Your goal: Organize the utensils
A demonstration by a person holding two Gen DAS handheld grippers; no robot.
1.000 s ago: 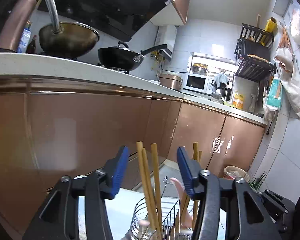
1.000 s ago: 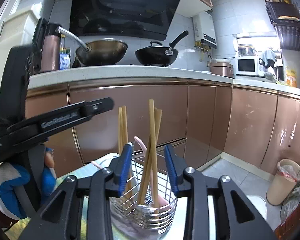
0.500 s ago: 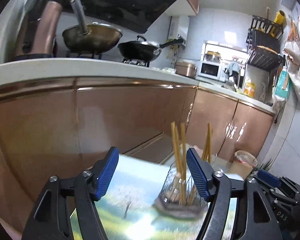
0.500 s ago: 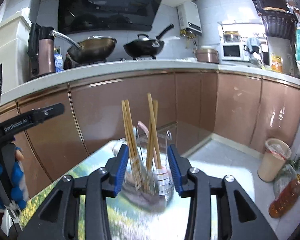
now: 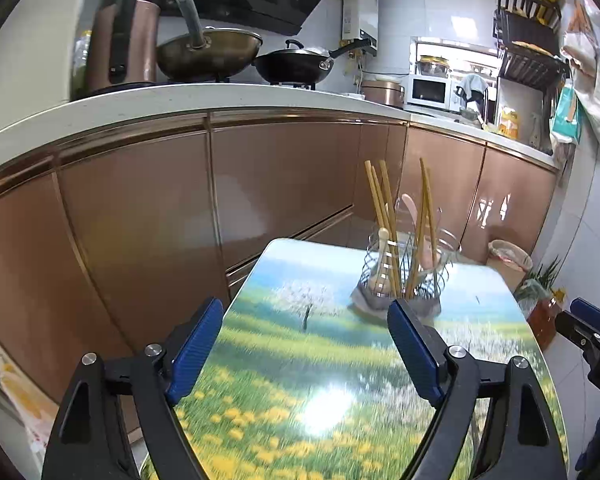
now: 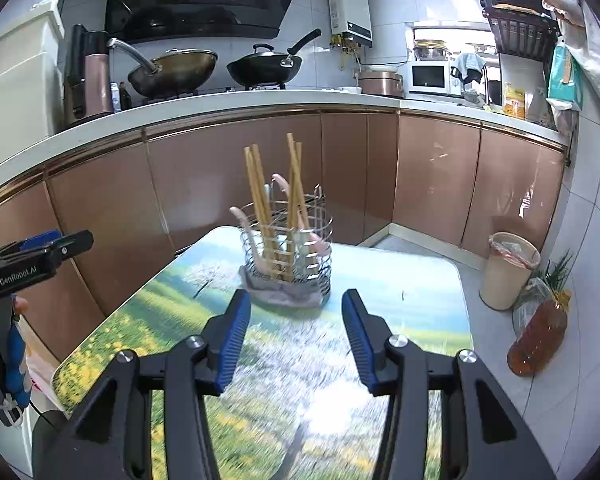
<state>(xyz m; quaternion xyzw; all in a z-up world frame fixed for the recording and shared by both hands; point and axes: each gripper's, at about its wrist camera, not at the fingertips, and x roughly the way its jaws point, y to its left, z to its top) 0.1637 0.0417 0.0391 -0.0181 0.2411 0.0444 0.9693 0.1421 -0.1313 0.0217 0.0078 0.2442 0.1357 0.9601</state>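
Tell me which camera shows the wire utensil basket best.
The right wrist view: the wire utensil basket sits near centre, unobstructed, chopsticks clear. In the left wrist view it stands off to the right, its base partly behind a finger.

A landscape-printed table [image 6: 379, 280] carries a wire utensil basket [image 6: 287, 258].

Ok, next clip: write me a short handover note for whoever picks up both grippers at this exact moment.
Left gripper: open, empty, above the table's near end.
Right gripper: open, empty, facing the wire holder.
The holder stands on a grey cloth at the far end of the printed table. Chopsticks and pale spoons stand upright in it.
Done, as far as visible: utensils are all in the holder; none lie loose on the tabletop.
Left: probably nothing beyond checking outside these views.
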